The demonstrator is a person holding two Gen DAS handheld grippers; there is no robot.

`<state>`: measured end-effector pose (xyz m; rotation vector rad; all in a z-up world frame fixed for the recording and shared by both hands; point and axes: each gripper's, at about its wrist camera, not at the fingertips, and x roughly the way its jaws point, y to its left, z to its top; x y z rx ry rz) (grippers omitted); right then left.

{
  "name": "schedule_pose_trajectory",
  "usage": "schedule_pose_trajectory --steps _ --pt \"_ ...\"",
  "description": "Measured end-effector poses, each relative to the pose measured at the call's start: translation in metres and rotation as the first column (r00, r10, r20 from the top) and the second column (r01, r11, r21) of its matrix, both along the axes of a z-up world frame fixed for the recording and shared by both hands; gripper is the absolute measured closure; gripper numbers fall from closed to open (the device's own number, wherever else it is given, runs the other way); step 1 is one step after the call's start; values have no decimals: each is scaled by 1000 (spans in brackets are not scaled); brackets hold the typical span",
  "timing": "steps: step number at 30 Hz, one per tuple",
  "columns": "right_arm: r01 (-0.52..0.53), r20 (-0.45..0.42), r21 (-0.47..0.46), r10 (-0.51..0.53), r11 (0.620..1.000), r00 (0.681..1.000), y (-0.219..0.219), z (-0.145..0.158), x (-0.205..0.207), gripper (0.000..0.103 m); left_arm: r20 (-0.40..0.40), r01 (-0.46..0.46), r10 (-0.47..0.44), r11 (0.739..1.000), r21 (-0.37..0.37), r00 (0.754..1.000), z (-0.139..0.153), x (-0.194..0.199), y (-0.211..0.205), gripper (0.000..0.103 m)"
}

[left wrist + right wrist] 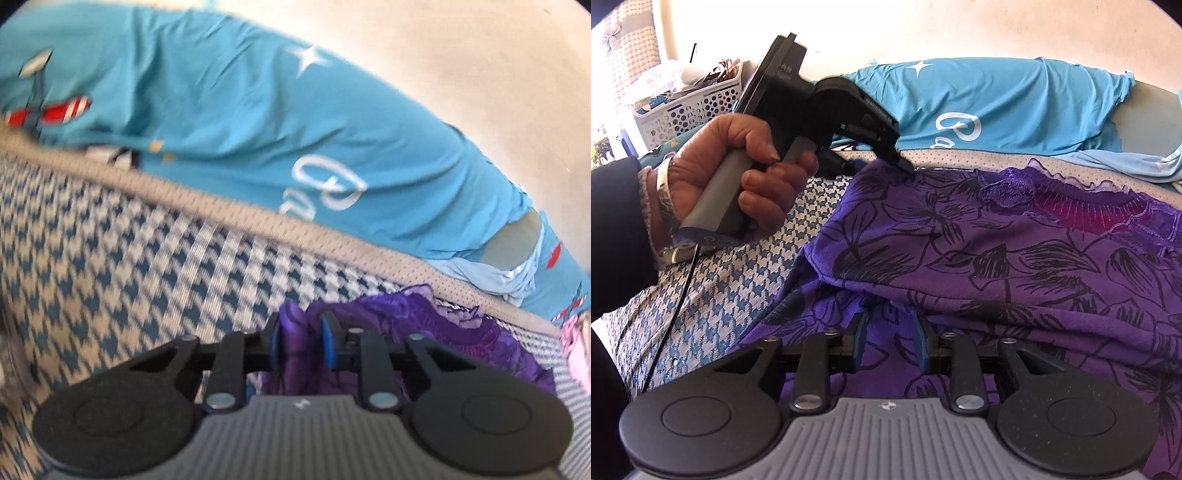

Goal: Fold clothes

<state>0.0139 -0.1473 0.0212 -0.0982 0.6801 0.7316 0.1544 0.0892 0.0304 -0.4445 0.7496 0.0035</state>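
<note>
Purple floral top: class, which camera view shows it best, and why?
The right wrist view: the purple floral top spreads across it, leaf print and lace neckline visible. The left wrist view shows only a bunched fold between the left gripper fingers.

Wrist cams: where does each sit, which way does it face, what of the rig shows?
Left wrist: on the left claw, looking forward and down its fingers, which pinch the purple garment; beyond, houndstooth bedding and a blue shirt.
Right wrist: on the right claw, fingers on the same purple garment; the left hand and left claw show.
Shared: purple garment, blue shirt, houndstooth bedding.
</note>
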Motion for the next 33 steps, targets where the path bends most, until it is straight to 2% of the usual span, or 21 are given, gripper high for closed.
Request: schedule_pose_trajectory --steps 5,10,14,18,23,24,26,27,28,31,33 --pt "-32 -11 23 32 999 999 7 -2 0 76 34 37 -39 998 51 999 5 8 -5 83" --pt "-82 -2 40 82 996 997 20 -2 1 76 5 32 -32 999 -1 999 -3 11 2 83" --pt "-68 -30 90 71 994 997 28 -4 10 75 -21 25 -26 998 -62 999 -9 8 11 82" --pt "-44 -72 136 54 990 996 30 -8 19 68 -47 14 -19 994 -106 999 -14 4 20 67" --pt "-34 -86 136 46 990 995 31 -12 22 68 -78 11 -24 987 -158 997 -24 1 26 63" --pt "-32 -88 135 44 990 995 30 -13 21 67 -80 12 -27 985 -174 996 -26 1 27 65" --pt "-28 -89 132 40 991 995 30 -14 22 67 -73 9 -22 985 -173 997 -28 1 25 76" --pt "-26 -90 130 38 991 995 30 -14 22 67 -69 8 -20 985 -173 997 -29 1 23 88" --pt "-23 -91 130 35 991 995 30 -14 22 67 -65 6 -18 985 -172 998 -30 0 22 94" --pt "-12 -92 129 24 992 995 28 -15 23 67 -4 -39 39 992 -118 999 -20 -6 16 96" --pt "-6 -82 132 17 991 997 27 -13 22 67 86 -55 56 998 -21 995 -2 -12 5 97"
